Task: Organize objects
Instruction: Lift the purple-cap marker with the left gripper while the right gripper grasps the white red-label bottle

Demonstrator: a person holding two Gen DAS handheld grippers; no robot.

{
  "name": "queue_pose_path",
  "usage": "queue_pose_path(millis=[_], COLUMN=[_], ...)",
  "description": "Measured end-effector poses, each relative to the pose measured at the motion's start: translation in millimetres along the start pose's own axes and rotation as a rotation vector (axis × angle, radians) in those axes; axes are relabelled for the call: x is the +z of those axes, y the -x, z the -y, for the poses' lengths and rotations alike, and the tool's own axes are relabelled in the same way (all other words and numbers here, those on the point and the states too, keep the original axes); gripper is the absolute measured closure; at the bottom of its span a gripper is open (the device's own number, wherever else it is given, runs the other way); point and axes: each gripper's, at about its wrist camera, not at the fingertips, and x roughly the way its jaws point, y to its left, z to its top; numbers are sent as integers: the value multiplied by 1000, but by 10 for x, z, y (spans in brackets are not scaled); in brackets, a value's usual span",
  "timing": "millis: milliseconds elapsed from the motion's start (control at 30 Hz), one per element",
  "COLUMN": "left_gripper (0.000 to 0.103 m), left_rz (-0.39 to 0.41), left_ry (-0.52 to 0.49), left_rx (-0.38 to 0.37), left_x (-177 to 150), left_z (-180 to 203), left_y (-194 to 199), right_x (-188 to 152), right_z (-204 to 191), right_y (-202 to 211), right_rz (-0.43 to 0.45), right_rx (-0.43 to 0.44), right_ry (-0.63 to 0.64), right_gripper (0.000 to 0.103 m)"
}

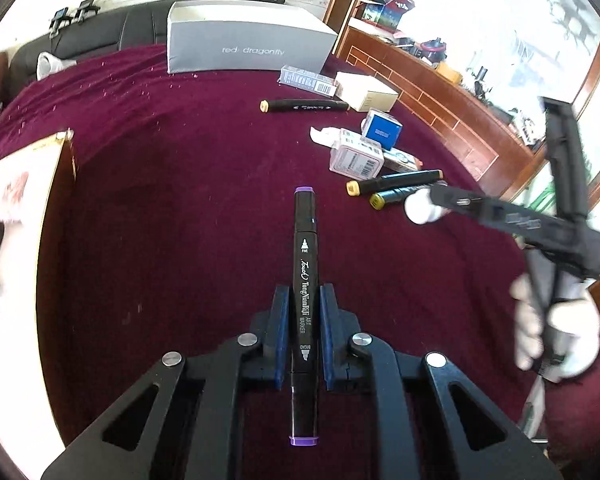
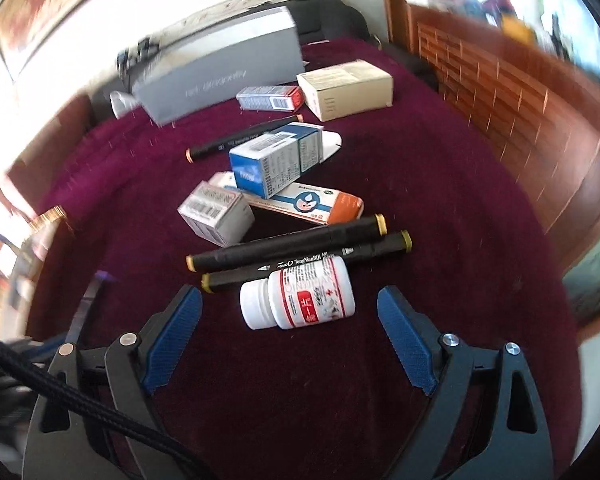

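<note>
- Two grippers are active: the left gripper is clenched on a purple-capped art marker, gripped near mid-barrel, lengthwise between the pads.
- Risk: the marker may pivot or slide out if swung.
- The right gripper stands released, its jaws flanking a white pill bottle.
- Risk: the bottle, lying on its side and touching the olive-capped marker, may roll or nudge that marker as the jaws close.

Four black art markers, one white plastic pill bottle, five small cardboard cartons, one large grey box
</note>
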Motion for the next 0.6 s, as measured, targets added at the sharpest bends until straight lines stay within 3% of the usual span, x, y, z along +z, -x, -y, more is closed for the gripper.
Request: queue_pose_path(millis=[100, 467, 567, 600], left_gripper=[92, 92, 92, 92], left_rz=[0, -5, -4, -3], left_ry=[30, 80, 86, 88], left_rx=[-27, -63, -68, -70], left_x=[-54, -205, -226, -235], left_z=[-47, -125, -125, -129], left_y=[51, 101, 114, 129], right_x=[-24, -55, -70, -71], right_z=[-101, -224, -270, -275], right_y=[-76, -52, -102, -117], right_rz=[10, 22, 5, 3], right_rx=[-79, -145, -178, -192], right_ry=[67, 136, 168, 171], right_gripper=[13, 17, 29, 39])
